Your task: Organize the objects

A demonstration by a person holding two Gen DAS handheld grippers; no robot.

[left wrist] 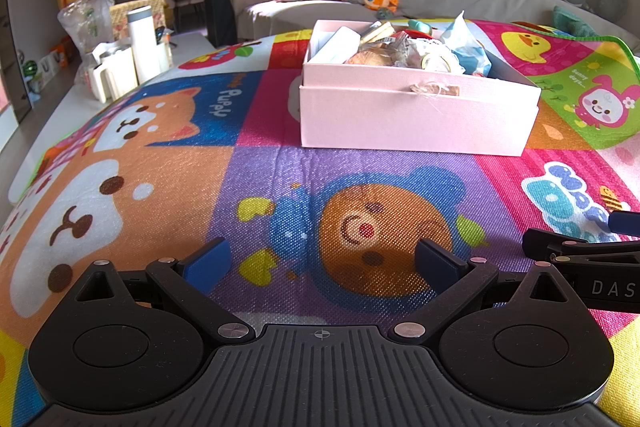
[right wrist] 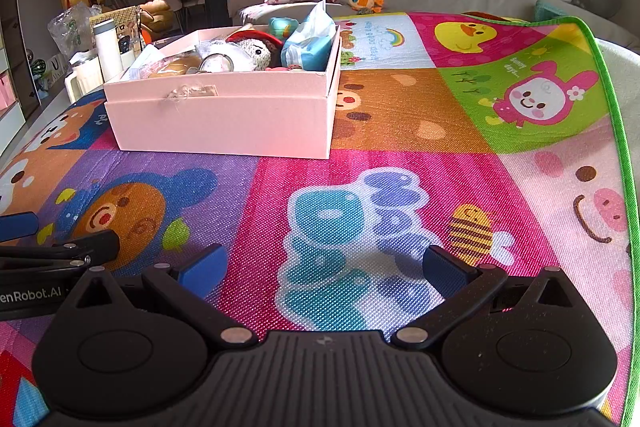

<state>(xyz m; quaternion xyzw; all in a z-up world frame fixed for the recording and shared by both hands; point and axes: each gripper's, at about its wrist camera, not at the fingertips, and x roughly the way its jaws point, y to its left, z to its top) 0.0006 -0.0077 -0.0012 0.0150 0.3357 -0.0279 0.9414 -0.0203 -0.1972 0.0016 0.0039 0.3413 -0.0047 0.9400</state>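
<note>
One pale pink rectangular cardboard box sat on the woven-textured cartoon play mat, nested in its own lid and heaped with small things — a blue soft tissue pack, a grey crocheted doll and a roll of tape among them. Two grippers hovered low over the mat, side by side. The left gripper had its blue-padded fingers spread wide, empty, the box ahead and slightly to its right. The right gripper was equally agape — the box lay well ahead to its left.
</note>
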